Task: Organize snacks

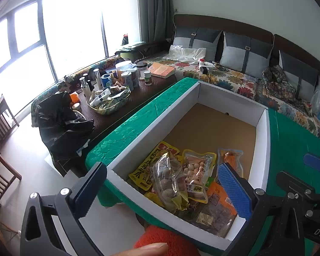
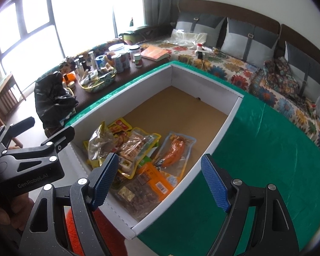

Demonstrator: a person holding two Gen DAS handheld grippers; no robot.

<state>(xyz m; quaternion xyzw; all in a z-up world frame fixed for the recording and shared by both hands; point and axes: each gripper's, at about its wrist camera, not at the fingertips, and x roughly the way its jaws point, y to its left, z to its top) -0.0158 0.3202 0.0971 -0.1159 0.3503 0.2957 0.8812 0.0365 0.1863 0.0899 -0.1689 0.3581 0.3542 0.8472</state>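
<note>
Several glossy snack packets [image 2: 138, 149] heaped inside white box [image 2: 213, 132].

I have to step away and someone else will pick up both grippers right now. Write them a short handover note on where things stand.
Left gripper: open, empty, hovering over the near end of the box.
Right gripper: open, empty, over the box's near right edge.
Snacks: a loose pile of packets lies at the near end of the box, including an orange sausage pack and an orange packet. The far half of the box floor is bare cardboard.
Done: packets are inside the box.
Left: they overlap untidily, so likely spread or line them up. No snacks show on the green cloth.
</note>
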